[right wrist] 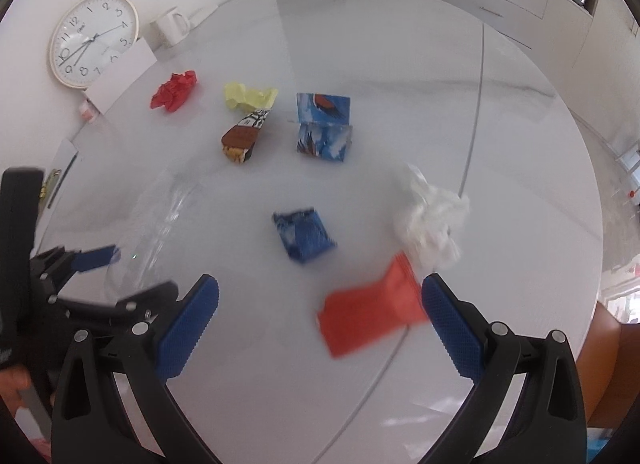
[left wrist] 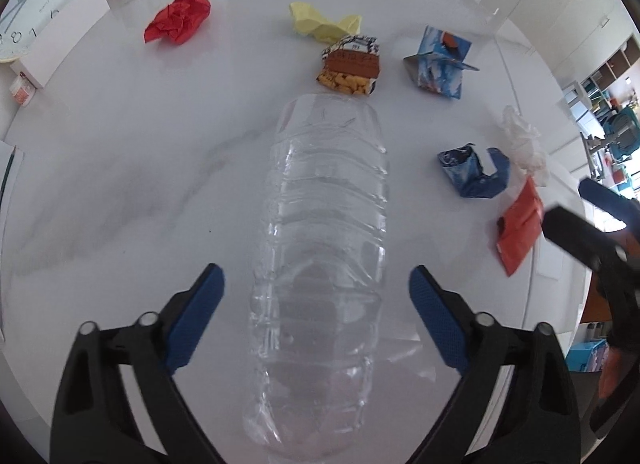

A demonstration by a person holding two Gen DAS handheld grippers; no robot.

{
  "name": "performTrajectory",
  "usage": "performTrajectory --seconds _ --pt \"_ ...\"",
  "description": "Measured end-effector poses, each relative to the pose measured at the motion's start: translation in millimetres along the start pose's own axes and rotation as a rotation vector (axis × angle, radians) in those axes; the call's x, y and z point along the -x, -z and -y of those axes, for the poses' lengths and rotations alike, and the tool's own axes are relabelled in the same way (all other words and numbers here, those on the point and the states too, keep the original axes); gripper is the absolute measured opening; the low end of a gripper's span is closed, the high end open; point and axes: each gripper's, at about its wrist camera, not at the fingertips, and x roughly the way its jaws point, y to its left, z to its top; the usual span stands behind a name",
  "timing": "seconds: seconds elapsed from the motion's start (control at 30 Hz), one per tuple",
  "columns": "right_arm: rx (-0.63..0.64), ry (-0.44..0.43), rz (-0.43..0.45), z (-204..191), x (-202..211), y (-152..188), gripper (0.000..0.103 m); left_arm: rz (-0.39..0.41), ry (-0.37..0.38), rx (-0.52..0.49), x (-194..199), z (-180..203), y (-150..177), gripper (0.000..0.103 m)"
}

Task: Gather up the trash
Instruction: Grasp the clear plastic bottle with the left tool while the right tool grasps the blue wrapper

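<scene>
Clear bottle (left wrist: 324, 248) between downward, open left tongs (left wrist: 316, 296)

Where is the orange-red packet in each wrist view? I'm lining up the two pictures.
Left wrist view: the orange-red packet lies at the right edge, below the white tissue wad.
Right wrist view: the packet lies low and right of centre, blurred, between the open jaws near the right pad.
Shared landmark: the wall clock, upper left in both.
</scene>
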Motion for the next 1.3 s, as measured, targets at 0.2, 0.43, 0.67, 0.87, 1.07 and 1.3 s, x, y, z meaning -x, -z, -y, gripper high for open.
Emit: performTrajectory --seconds 0.2,0.43,0.67,0.87,1.07,1.3 --pt "0.014 0.001 -0.048 1 -29 -18 0.096 -0.049 0.004 0.0 -11 -9 -3 0.062" --pt "0.047 -0.011 -0.088 -3 -48 -20 0.076 -0.037 0.055 0.01 -7 -20 -1 0.059" --pt "0.065 -0.014 -0.123 -6 -65 -21 0.057 -0.012 0.078 0.024 8 -29 5 0.059" --pt "0.117 0.01 -0.124 -13 -66 -17 0.027 0.002 0.088 0.029 18 -31 9 0.059" --pt "0.082 -0.025 -0.106 -7 -54 -16 0.024 0.02 0.101 0.013 25 -33 12 0.059" --pt "0.052 -0.056 -0.05 0 -16 -14 0.024 0.051 0.127 0.0 46 -29 15 0.059"
